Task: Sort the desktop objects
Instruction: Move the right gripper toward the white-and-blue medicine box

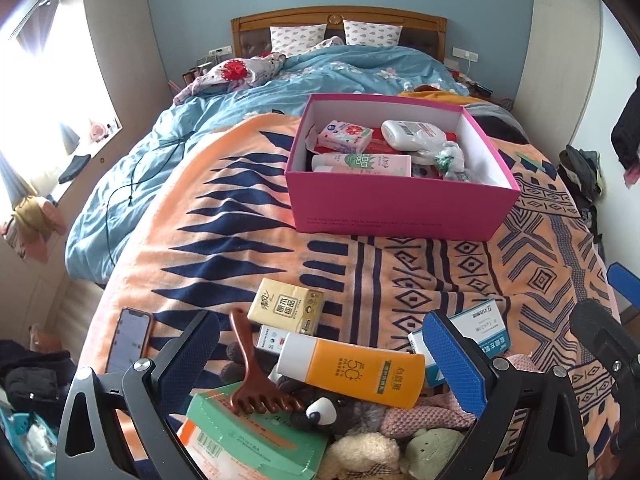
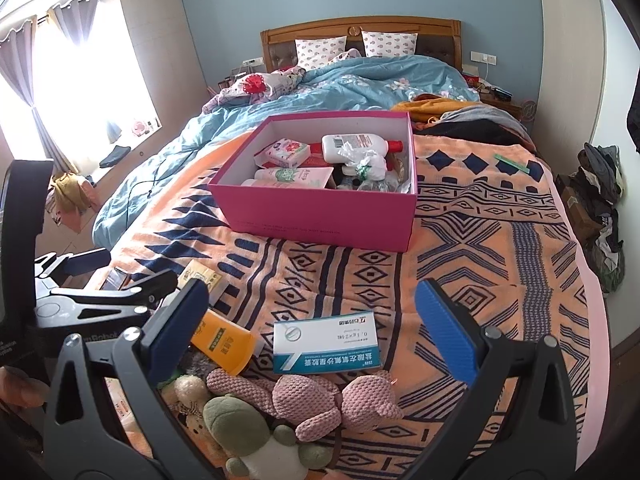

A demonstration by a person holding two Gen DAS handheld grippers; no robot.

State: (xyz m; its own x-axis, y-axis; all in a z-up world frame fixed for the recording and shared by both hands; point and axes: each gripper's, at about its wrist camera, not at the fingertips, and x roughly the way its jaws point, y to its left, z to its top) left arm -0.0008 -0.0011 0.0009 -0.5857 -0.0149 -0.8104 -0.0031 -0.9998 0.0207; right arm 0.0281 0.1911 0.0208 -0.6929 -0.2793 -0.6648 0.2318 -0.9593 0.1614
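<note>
My left gripper (image 1: 322, 322) is open just above a pile of objects at the near edge of the bed. An orange sunscreen tube (image 1: 352, 372) lies between its fingers, untouched. Beside it are a brown claw-shaped massager (image 1: 256, 384), a green carton (image 1: 248, 436), a yellow tissue pack (image 1: 286, 304) and plush toys (image 1: 360, 452). My right gripper (image 2: 312, 286) is also open and holds nothing. It hovers over a blue-and-white medicine box (image 2: 328, 340) and a pink knitted plush (image 2: 320, 396). A pink storage box (image 1: 400, 196) (image 2: 320, 216), holding bottles and packets, stands mid-bed.
A phone (image 1: 128, 336) lies at the left of the orange patterned blanket (image 2: 480, 280). A green plush turtle (image 2: 236, 420) sits near the right gripper's left finger. A blue duvet and pillows lie behind the box. Clothes are heaped on the floor (image 2: 600, 208) at the right.
</note>
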